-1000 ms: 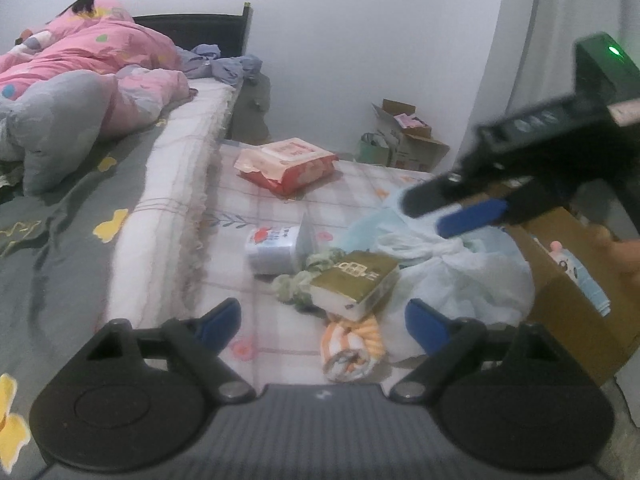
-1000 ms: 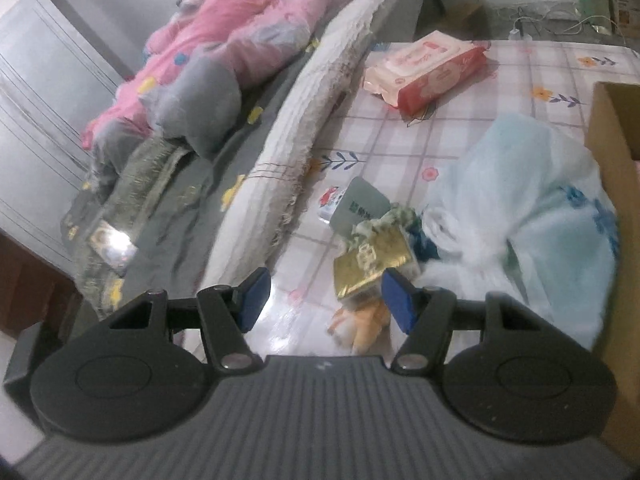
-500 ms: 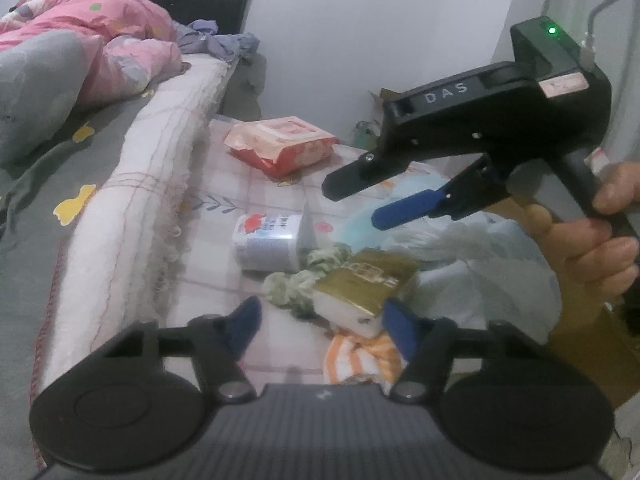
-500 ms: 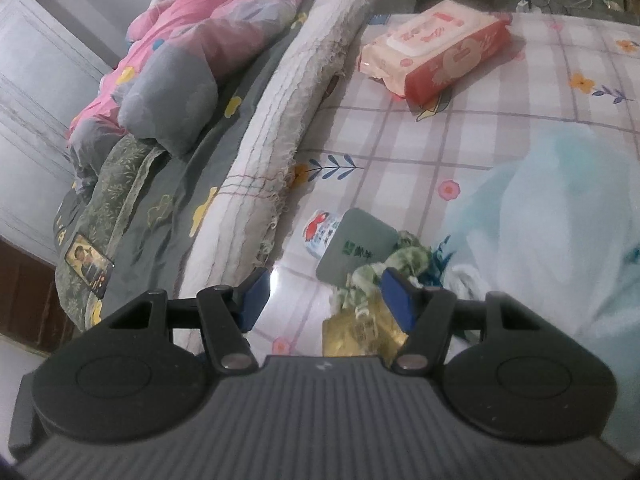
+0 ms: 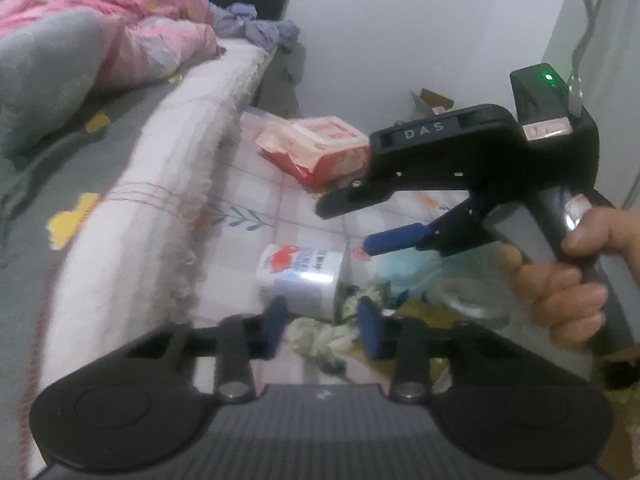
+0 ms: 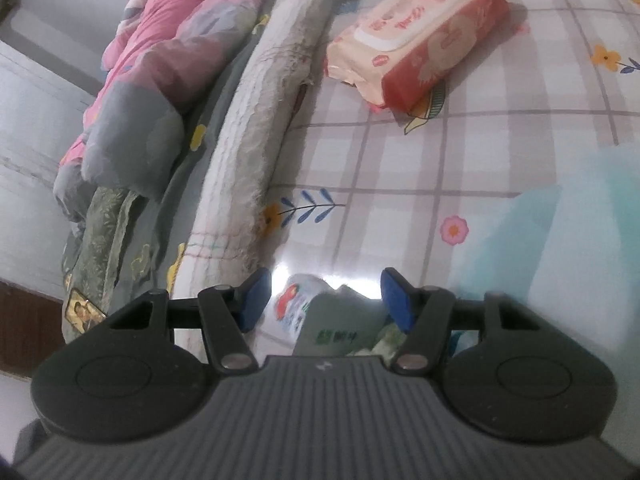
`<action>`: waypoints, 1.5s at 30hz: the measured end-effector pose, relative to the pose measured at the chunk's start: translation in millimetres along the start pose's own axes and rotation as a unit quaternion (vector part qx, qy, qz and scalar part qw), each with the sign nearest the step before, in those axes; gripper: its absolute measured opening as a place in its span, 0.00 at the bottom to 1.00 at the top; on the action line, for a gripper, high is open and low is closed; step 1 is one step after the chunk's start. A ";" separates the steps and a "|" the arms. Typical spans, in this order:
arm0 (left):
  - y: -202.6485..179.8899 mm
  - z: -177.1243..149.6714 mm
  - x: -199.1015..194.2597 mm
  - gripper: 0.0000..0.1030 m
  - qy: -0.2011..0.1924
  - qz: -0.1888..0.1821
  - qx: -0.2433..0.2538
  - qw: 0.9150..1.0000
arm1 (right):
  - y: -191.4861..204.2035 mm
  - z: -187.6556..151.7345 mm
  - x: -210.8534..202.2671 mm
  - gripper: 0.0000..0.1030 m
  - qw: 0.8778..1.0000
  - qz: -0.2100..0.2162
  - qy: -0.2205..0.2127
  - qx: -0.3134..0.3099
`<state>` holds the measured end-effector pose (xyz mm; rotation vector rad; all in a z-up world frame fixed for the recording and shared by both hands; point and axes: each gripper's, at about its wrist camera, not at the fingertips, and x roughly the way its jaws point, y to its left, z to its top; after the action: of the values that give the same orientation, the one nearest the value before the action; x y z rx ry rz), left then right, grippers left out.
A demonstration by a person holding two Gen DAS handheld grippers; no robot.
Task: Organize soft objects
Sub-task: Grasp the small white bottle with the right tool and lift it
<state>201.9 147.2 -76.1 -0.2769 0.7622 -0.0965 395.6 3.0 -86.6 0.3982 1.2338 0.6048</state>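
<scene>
A white tissue pack with a red print lies on the checked mat. A crumpled green cloth lies just in front of it, beside a gold box. My left gripper is open, its fingers either side of the green cloth. My right gripper is open and hovers over the tissue pack; it also shows from the side in the left wrist view. A light blue plastic bag lies to the right.
A red and pink wet-wipe pack lies further back on the mat. A bed with a white mattress edge and pink bedding runs along the left. A cardboard box stands by the far wall.
Both grippers have moved forward and lower towards the pile. The left fingers have narrowed around the green cloth. The right gripper now sits above the tissue pack.
</scene>
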 end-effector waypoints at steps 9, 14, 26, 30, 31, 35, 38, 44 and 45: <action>1.0 3.0 32.2 0.18 0.038 0.005 -0.032 0.999 | -11.8 -0.3 23.1 0.59 0.999 0.027 0.037 0.009; 7.3 7.3 27.3 0.06 0.030 0.019 -0.049 0.998 | -2.9 -3.3 21.9 0.58 0.999 0.019 0.042 -0.010; 45.5 23.9 6.5 0.07 0.016 0.007 -0.127 0.992 | 19.1 -10.8 1.5 0.34 0.998 0.043 0.031 -0.018; 53.8 29.4 10.4 0.10 0.015 0.011 -0.137 0.990 | 18.3 -10.1 3.5 0.26 0.998 0.049 0.028 -0.011; 55.7 30.3 12.8 0.13 0.019 0.010 -0.139 0.990 | 18.0 -9.9 4.8 0.22 0.998 0.051 0.026 -0.008; 60.0 31.8 20.2 0.21 0.031 0.004 -0.150 0.988 | 17.9 -7.7 10.3 0.18 0.998 0.052 0.025 -0.006; 59.5 32.7 20.6 0.20 0.027 0.008 -0.151 0.988 | 16.1 -11.1 18.6 0.17 0.998 0.052 0.037 -0.001; 56.5 34.5 11.5 0.18 0.028 0.004 -0.143 0.989 | 17.0 -18.1 12.4 0.14 0.998 0.055 0.034 -0.006; 54.7 33.8 8.0 0.18 0.026 0.004 -0.139 0.990 | 17.8 -19.8 10.2 0.14 0.998 0.056 0.034 -0.006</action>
<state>230.3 205.4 -73.6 -0.5387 0.8297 0.0108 375.0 22.4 -89.6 0.4410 1.2770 0.7262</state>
